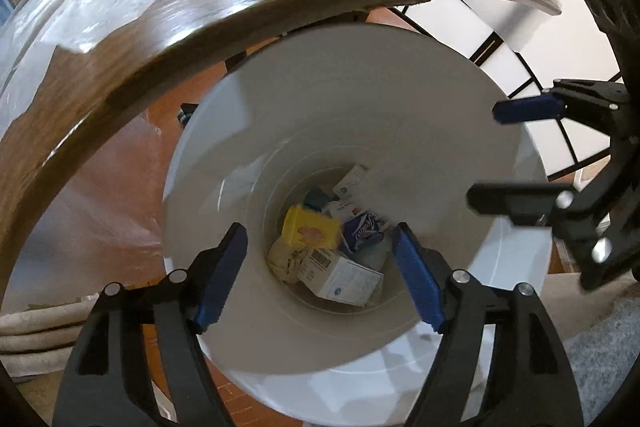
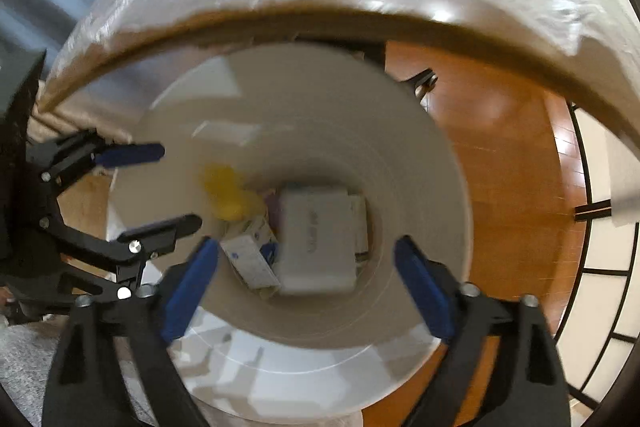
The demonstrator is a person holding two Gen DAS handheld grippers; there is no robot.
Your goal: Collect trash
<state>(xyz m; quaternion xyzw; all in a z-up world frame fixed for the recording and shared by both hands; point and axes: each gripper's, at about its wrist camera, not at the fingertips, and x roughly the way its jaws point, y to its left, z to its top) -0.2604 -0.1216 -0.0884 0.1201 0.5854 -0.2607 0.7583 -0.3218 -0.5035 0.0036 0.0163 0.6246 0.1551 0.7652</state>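
Both sets of jaws stand released and empty: the left gripper (image 1: 320,273) and right gripper (image 2: 306,281) hang side by side, pointing down into the white bin (image 1: 224,131). The trash (image 1: 336,239) lies straight below at frame centre, on the bin's bottom.

No wording could be read anywhere. The white box (image 1: 340,277) in the bin (image 1: 400,75) bore a barcode and a round blue mark, its print too small; the blurred box (image 2: 318,239) showed only smeared grey lettering.
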